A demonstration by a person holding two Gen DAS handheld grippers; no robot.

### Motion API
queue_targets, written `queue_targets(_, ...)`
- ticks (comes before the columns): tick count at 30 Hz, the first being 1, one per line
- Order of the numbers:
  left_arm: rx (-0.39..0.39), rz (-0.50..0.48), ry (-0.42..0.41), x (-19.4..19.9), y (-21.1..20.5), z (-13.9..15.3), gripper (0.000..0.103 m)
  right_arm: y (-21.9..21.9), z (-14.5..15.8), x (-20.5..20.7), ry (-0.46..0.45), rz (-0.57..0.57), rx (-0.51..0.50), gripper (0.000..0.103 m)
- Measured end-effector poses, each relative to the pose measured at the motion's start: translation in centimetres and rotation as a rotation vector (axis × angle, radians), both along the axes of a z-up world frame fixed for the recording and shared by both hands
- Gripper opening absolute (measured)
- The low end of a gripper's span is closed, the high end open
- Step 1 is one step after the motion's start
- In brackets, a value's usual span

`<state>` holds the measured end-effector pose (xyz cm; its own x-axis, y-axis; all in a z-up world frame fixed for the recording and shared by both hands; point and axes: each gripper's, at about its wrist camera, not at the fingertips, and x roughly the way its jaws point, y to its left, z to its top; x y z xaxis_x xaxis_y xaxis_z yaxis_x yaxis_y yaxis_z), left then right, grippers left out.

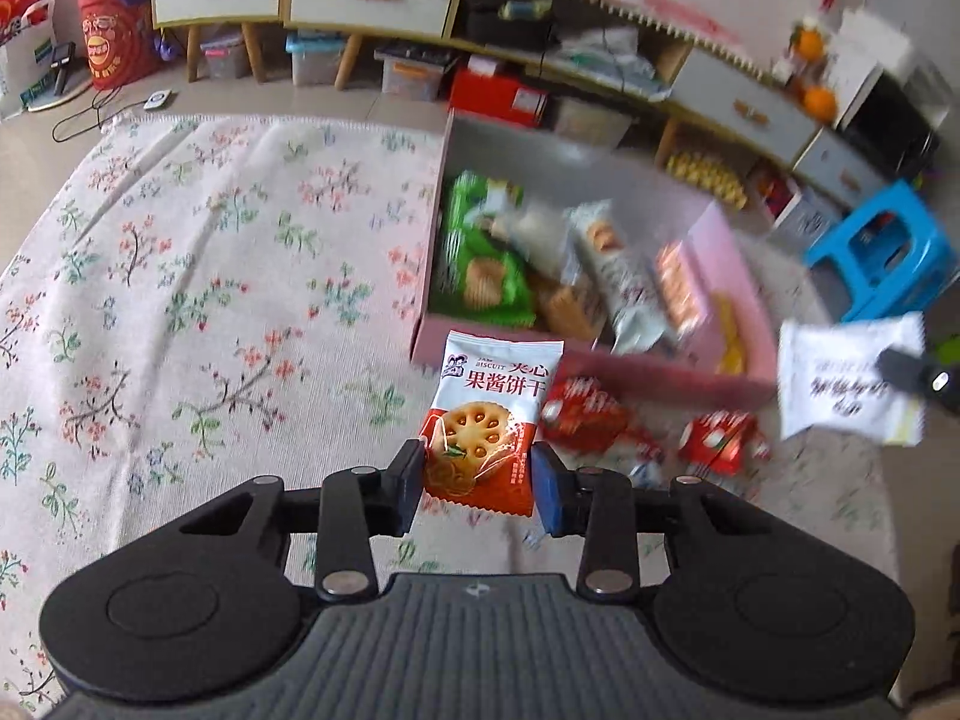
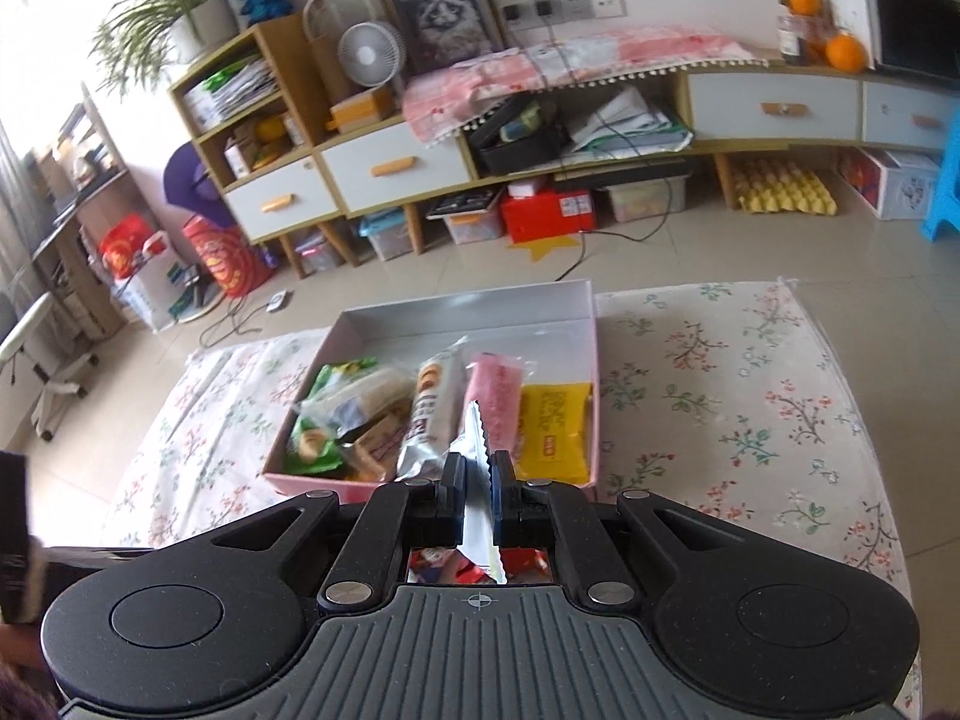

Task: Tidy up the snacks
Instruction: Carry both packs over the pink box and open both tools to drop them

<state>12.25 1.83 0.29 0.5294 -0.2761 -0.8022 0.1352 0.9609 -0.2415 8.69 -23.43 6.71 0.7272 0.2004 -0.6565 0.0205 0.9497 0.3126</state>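
Left gripper (image 1: 478, 476) clamps a jam biscuit packet (image 1: 491, 420) at its lower half, lower centre of frame, above the floral cloth (image 1: 180, 300). Pink box (image 1: 729, 276) of snacks sits centre right. Right gripper (image 2: 477, 495) pinches a white packet (image 2: 477, 516) edge-on, probably the blurred one (image 1: 852, 381) at right in the left view.

A floral cloth (image 2: 750, 372) covers the floor before a drawer cabinet (image 2: 774, 105), oranges (image 2: 845, 52) on top.

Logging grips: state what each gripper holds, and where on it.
Left gripper: red-and-white biscuit packet, pinched across its lower sides. Right gripper: white packet, clamped edge-on near its middle.
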Motion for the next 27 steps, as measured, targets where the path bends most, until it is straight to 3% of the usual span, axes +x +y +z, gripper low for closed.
queue_targets(15,-0.192,-0.033,-0.135,3.1,-1.5,1.8,0.035,-2.1,-0.5,2.6,-0.001,-0.116,0.028,0.006)
queue_targets(27,-0.162,-0.039,-0.155,6.9,-4.5,1.1,0.035,-2.5,-1.5,6.8,0.013,-0.169,0.031,0.007)
